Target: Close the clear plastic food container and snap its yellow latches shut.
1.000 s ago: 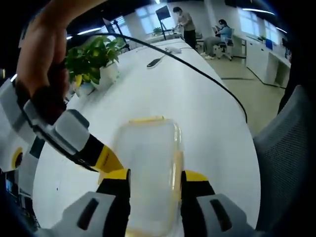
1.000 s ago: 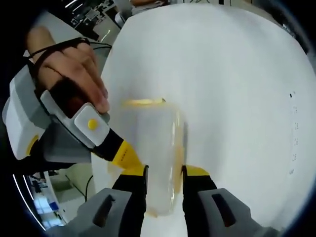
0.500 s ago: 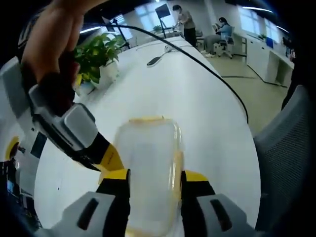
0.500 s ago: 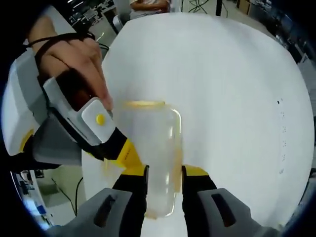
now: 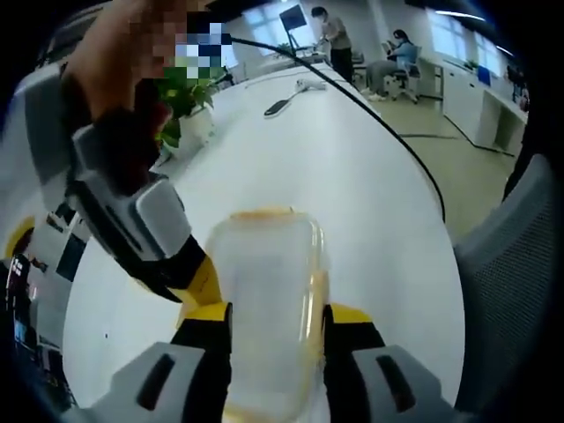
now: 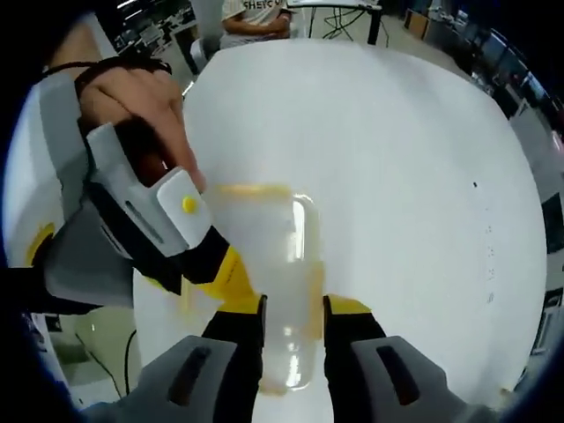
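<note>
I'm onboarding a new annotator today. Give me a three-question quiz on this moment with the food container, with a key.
1. True or false: the left gripper has its jaws on either side of the clear container.
2. What colour is the latch at the container's far end? A) blue B) yellow C) red
3. What stands on the white table beyond the container, in the left gripper view?

Key: 1 true. 2 B. 3 a potted plant.

Open-plan office, long white table [image 5: 352, 176], potted plant [image 5: 187, 101], seated coworkers [image 5: 397, 62]
</note>
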Demonstrator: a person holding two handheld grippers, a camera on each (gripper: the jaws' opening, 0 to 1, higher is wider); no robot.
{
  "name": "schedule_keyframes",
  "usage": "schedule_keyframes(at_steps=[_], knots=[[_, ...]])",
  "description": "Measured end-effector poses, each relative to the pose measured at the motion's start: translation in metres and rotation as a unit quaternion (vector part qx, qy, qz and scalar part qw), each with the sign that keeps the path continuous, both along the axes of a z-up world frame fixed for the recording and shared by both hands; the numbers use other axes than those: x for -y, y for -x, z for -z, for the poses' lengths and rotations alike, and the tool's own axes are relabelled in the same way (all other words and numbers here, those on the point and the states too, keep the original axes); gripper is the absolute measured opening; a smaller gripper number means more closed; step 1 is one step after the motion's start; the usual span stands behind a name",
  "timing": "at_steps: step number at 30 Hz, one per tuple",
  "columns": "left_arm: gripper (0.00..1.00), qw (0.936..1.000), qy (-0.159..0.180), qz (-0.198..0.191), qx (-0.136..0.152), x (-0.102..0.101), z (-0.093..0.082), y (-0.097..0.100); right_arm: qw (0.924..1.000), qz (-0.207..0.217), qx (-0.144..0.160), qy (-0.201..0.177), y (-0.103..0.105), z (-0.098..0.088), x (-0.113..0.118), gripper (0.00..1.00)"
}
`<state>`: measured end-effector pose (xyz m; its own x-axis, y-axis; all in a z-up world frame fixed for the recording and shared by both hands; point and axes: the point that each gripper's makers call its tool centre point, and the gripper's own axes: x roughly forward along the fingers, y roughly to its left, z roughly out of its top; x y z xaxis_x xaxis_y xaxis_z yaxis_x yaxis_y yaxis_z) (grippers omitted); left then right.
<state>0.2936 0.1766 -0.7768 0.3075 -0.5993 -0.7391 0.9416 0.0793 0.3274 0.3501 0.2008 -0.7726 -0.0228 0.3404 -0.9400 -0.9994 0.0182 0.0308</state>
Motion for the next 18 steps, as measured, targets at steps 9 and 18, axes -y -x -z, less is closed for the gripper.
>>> schedule_keyframes(at_steps=[9,18], knots=[[0.38,0.9948,0.073,-0.057,-0.043,-0.001,-0.005,0.000,0.9885,0.083,0.030,-0.123,0.000,-0.004,-0.004,0.22],[0.50,0.9885,0.115,-0.071,-0.068,-0.002,-0.014,0.003,0.9620,0.164,0.070,-0.207,-0.009,-0.020,0.003,0.27]])
